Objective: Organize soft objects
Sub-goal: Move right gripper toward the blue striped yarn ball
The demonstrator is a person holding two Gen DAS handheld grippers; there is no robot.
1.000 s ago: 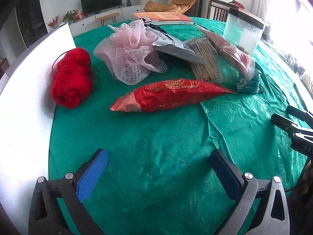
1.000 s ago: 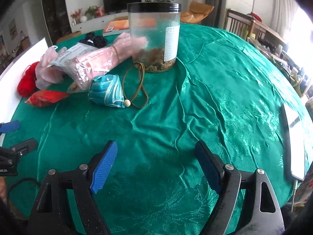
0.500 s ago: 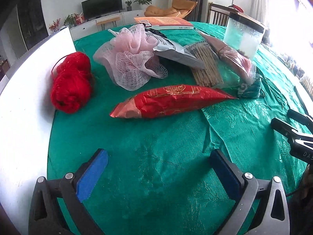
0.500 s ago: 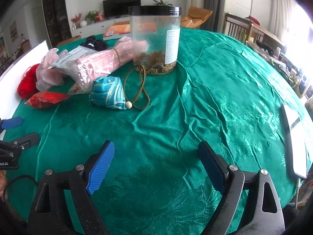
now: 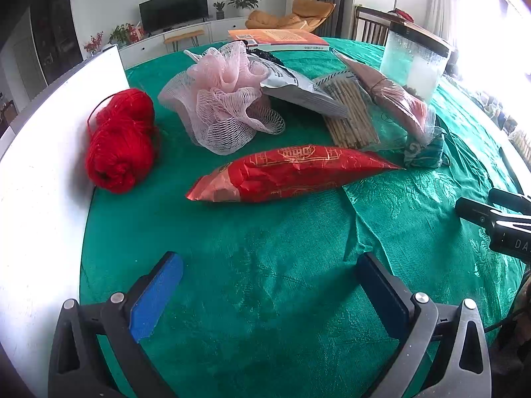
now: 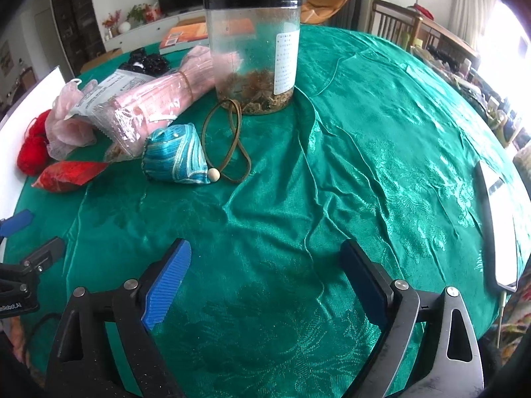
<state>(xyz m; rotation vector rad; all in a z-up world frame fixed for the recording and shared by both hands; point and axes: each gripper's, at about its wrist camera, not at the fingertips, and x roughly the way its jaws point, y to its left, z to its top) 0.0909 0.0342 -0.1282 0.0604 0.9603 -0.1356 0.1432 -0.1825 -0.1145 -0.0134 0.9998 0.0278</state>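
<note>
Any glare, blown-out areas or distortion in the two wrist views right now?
Left wrist view: the window at upper right is blown out, the white board is nearly clipped, and fisheye bends the table edge; the red foil bag stays sharp. Right wrist view: bright sheen streaks on the green tablecloth, glare at the right edge, dark vignette in the corners; the clear jar is in focus.

jar (image 5: pixel 413 63) top overexposed, book (image 5: pixel 282 38) partly hidden

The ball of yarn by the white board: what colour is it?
Red yarn, clearest in the left wrist view.
</note>
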